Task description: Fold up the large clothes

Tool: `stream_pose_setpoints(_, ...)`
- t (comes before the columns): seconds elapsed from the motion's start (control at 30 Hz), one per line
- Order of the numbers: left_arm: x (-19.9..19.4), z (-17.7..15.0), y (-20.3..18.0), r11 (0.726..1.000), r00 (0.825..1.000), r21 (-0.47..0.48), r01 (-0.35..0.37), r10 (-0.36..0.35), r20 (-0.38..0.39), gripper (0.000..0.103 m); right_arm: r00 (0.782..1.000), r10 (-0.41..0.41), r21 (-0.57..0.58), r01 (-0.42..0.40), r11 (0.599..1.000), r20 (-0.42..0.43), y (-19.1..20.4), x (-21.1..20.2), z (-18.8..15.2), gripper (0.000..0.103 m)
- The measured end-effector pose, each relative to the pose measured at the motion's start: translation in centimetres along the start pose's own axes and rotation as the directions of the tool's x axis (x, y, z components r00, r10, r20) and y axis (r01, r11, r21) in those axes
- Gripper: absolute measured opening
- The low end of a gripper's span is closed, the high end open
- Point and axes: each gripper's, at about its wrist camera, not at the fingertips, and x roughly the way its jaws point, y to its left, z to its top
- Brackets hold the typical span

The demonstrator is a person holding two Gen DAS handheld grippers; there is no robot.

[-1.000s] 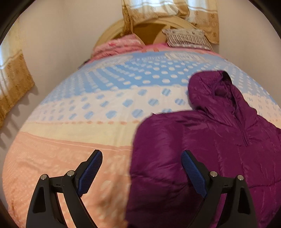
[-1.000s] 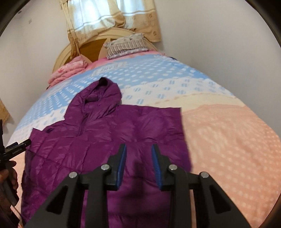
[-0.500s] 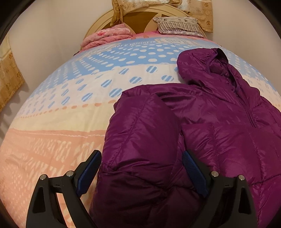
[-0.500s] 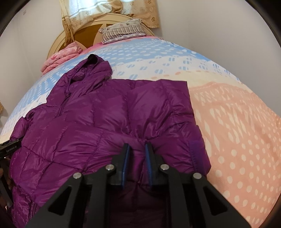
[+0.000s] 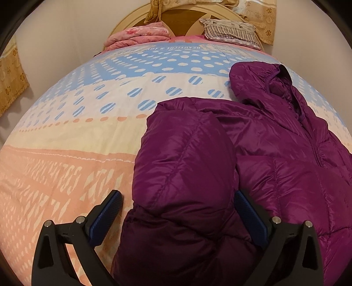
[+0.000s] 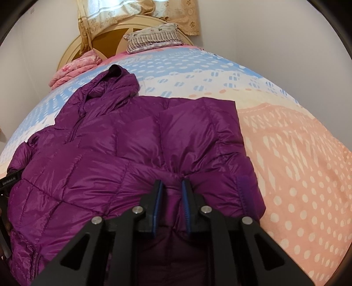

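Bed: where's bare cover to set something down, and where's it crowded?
Free: the cover left of the purple jacket in the left wrist view, the peach stretch right of it in the right wrist view, and the blue band up toward the striped pillow. Crowded: the near middle, under the jacket and both grippers.

Jacket [image 6: 136, 140] lies flat on the bed [image 5: 66, 158], hood [image 6: 110, 88] toward the far end, hem near. Its sleeves are folded in over the body. At the far end, against the headboard [image 6: 103, 37]: folded blanket [image 6: 74, 70] on the left, pillow [image 6: 154, 37] on the right. Curtain [image 6: 105, 13] hangs behind the headboard. Left gripper [image 5: 178, 217] straddles the jacket's left folded sleeve [image 5: 182, 167] at the near edge. Right gripper [image 6: 171, 189] sits on the right sleeve [image 6: 202, 140], a pinch of fabric between its pads.
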Motion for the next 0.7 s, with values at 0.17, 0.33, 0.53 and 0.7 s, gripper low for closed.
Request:
stream_pose_setpoints(0.17, 0.1, 0.0, 0.3, 1.0, 1.0, -0.015, 0.017, -0.017, -0.006, 0.102, 1.0, -0.003, -0.001, 0.003, 1.0, 0.0, 0.0, 0.0, 0.0, 0.018)
stream_pose_setpoints(0.33, 0.2, -0.1, 0.4, 0.999, 1.0, -0.021, 0.029, -0.03, -0.01, 0.102, 1.0, -0.026, -0.012, 0.026, 1.0, -0.001, 0.3, 0.0, -0.1, 0.018)
stream_pose_setpoints(0.53, 0.3, 0.0, 0.2, 0.999, 0.999, -0.021, 0.032, -0.033, -0.02, 0.102, 0.999, -0.044, -0.034, 0.043, 0.998, -0.007, 0.7, 0.0, -0.1, 0.02)
stream_pose_setpoints(0.7, -2.7, 1.7, 0.6, 0.998, 0.998, 0.007, 0.055, -0.054, -0.04, 0.102, 0.996, 0.025, -0.118, -0.035, 0.992, -0.082, 1.5, -1.1, 1.8, 0.041)
